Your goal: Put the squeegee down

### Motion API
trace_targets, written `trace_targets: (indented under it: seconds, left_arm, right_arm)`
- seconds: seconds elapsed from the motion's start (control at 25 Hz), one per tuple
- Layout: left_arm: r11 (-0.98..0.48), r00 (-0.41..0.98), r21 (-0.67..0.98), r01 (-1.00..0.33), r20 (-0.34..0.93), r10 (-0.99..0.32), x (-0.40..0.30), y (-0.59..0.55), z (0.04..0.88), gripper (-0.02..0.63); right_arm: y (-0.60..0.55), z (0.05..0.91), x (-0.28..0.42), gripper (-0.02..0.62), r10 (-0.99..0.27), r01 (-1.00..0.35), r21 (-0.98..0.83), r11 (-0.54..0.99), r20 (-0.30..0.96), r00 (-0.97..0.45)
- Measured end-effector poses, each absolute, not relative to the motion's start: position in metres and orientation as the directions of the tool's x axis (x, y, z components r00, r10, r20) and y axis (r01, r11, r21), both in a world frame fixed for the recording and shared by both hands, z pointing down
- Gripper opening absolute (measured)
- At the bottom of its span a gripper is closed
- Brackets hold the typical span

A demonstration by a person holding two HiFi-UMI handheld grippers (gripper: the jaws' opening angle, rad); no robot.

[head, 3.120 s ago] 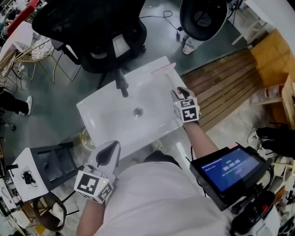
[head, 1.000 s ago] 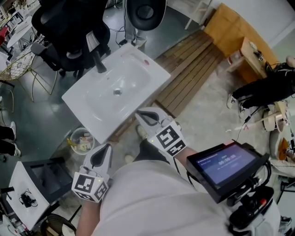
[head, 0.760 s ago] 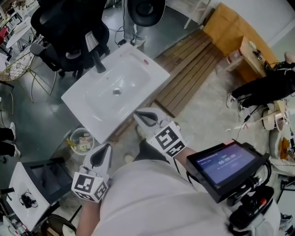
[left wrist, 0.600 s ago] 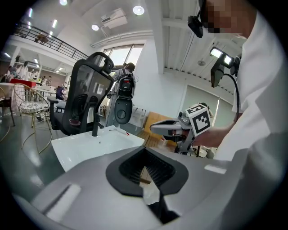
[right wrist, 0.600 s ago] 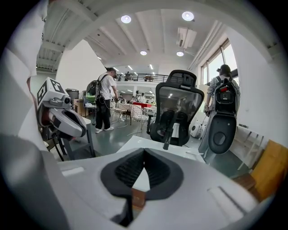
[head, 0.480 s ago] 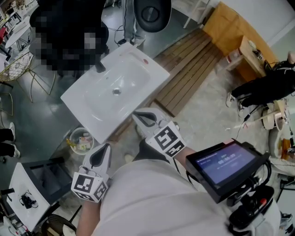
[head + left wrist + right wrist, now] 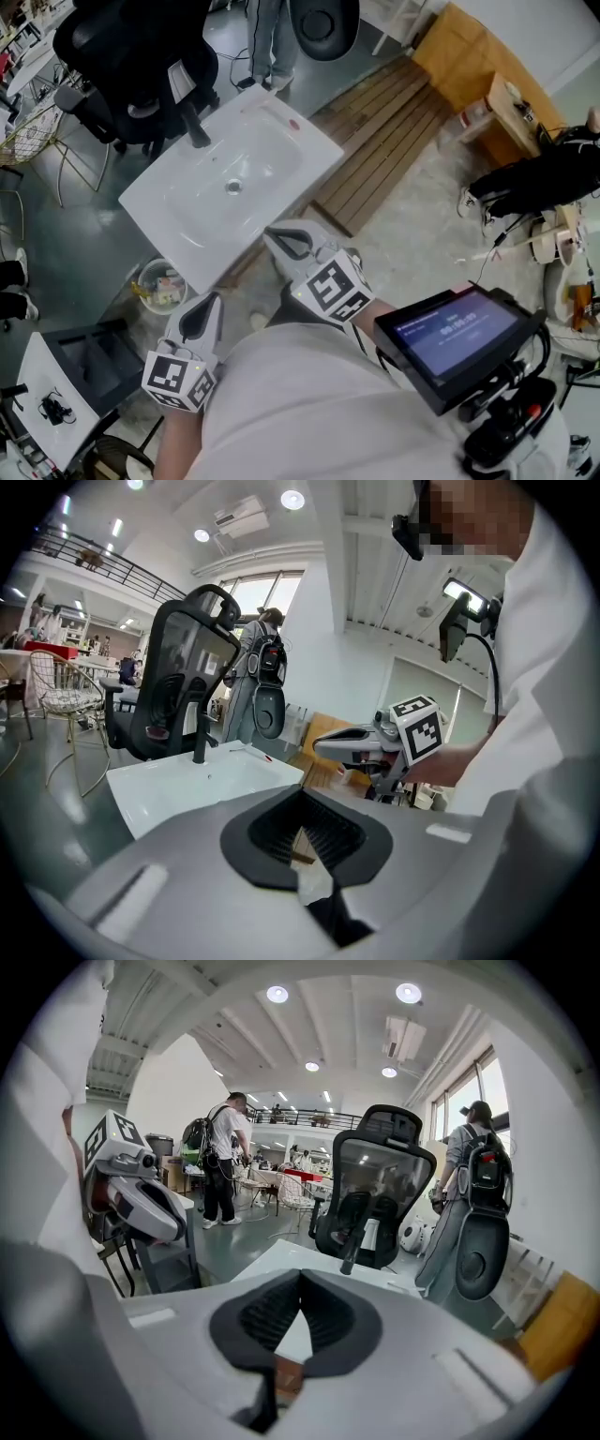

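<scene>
The pink squeegee [image 7: 289,121] lies flat on the far right corner of the white sink [image 7: 150,206], free of both grippers; the left gripper view shows the squeegee [image 7: 246,752] on that same sink [image 7: 169,789] rim. My right gripper [image 7: 284,241] hovers off the sink's near edge, jaws shut and empty; it is the right gripper [image 7: 321,749] in the left gripper view. My left gripper [image 7: 202,317] hangs lower left by my body, shut, nothing between its jaws. A black faucet [image 7: 194,127] stands at the sink's far side.
A black office chair [image 7: 131,56] stands behind the sink. A bin with rubbish [image 7: 159,284] sits on the floor under the sink's near corner. Wooden slats [image 7: 384,141] lie to the right. A screen [image 7: 450,333] is mounted at my right side. People stand beyond.
About three seconds ago my right gripper was at the sink's right rim near the squeegee; it has since drawn back toward my body. Over the last second both grippers stay nearly still.
</scene>
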State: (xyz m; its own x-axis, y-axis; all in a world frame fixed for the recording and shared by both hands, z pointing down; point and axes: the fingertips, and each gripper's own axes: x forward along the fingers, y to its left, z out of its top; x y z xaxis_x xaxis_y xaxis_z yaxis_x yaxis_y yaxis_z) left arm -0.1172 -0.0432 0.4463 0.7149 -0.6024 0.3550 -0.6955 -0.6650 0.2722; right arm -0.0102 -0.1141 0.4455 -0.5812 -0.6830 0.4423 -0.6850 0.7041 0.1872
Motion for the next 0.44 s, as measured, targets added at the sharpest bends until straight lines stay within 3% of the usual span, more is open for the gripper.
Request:
trace_targets:
  seconds: [0.44]
  left_arm:
    - [-0.669,0.717,0.269,-0.693,0.357,-0.599,-0.1124,-0.0490,0.4485,0.006]
  right_arm:
    - [-0.1179,0.4489,-0.0023,0.002,-0.695,-0.679,0.235,0.696,0.458,-0.554]
